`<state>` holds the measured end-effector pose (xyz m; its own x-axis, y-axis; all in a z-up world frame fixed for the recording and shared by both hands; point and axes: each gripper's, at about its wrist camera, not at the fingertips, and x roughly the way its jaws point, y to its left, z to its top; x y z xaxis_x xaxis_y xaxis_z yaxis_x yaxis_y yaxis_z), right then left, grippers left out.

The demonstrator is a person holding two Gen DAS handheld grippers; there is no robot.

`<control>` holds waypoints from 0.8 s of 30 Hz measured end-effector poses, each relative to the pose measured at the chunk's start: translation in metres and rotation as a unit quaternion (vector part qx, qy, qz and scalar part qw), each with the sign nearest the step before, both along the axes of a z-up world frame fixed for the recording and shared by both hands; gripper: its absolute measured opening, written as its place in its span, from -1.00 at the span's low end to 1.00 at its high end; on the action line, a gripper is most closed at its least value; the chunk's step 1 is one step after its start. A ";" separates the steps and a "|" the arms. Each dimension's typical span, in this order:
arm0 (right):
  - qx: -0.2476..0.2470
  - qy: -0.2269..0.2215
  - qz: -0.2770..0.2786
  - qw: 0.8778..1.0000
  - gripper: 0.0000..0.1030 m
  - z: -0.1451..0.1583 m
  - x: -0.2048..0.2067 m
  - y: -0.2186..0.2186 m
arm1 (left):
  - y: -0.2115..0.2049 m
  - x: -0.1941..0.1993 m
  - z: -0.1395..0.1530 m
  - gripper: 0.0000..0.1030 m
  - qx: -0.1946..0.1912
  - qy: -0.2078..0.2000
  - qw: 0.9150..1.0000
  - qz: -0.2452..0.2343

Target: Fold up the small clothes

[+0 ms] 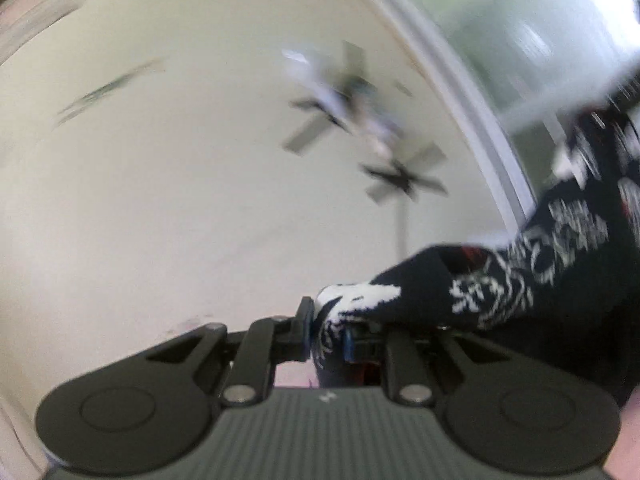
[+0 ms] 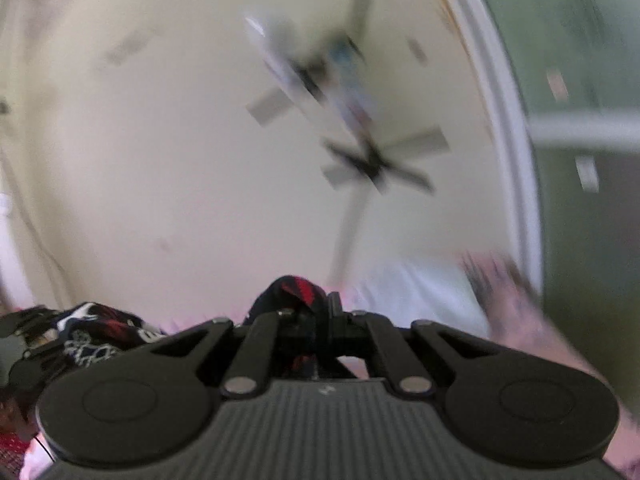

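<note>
Both views are smeared by motion. A dark navy garment (image 1: 500, 280) with a white and red knitted-look pattern stretches from the right edge down into my left gripper (image 1: 328, 332), whose pads are closed on a white-patterned edge of it. In the right wrist view, my right gripper (image 2: 316, 316) is shut on a bunched red and dark part of the same garment (image 2: 296, 292). More of the cloth (image 2: 96, 332) hangs at the lower left of that view, beside the other gripper's black body (image 2: 24, 344). Both grippers are held up, facing a wall.
A cream wall (image 1: 160, 200) fills both views, with dark taped shapes (image 2: 372, 160) stuck on it. A white frame (image 2: 508, 120) borders a green area (image 2: 580, 60) on the right. Blurred pink and white cloth (image 2: 500, 300) lies low on the right.
</note>
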<state>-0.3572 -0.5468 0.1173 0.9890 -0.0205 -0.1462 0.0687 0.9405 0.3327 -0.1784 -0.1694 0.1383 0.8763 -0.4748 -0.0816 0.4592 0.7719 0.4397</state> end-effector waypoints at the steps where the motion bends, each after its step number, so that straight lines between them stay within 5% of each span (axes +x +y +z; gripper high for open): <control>1: -0.007 -0.027 0.008 1.000 -1.00 0.016 -0.009 0.009 | 0.015 -0.005 0.015 -0.74 -0.032 0.003 0.999 0.002; 7: -0.030 -0.176 0.045 0.983 -1.00 0.101 -0.061 0.047 | 0.109 -0.060 0.121 -0.74 -0.179 -0.044 0.983 0.001; 13: -0.073 -0.276 0.031 0.958 -1.00 0.166 -0.100 0.081 | 0.145 -0.105 0.195 -0.74 -0.200 -0.143 0.968 0.050; 19: -0.081 -0.250 0.041 0.964 -1.00 0.182 -0.065 0.085 | 0.144 -0.076 0.204 -0.74 -0.176 -0.134 0.971 0.093; 24: -0.063 -0.160 0.048 0.984 -1.00 0.163 0.018 0.077 | 0.132 0.010 0.161 -0.74 -0.142 -0.035 0.981 0.130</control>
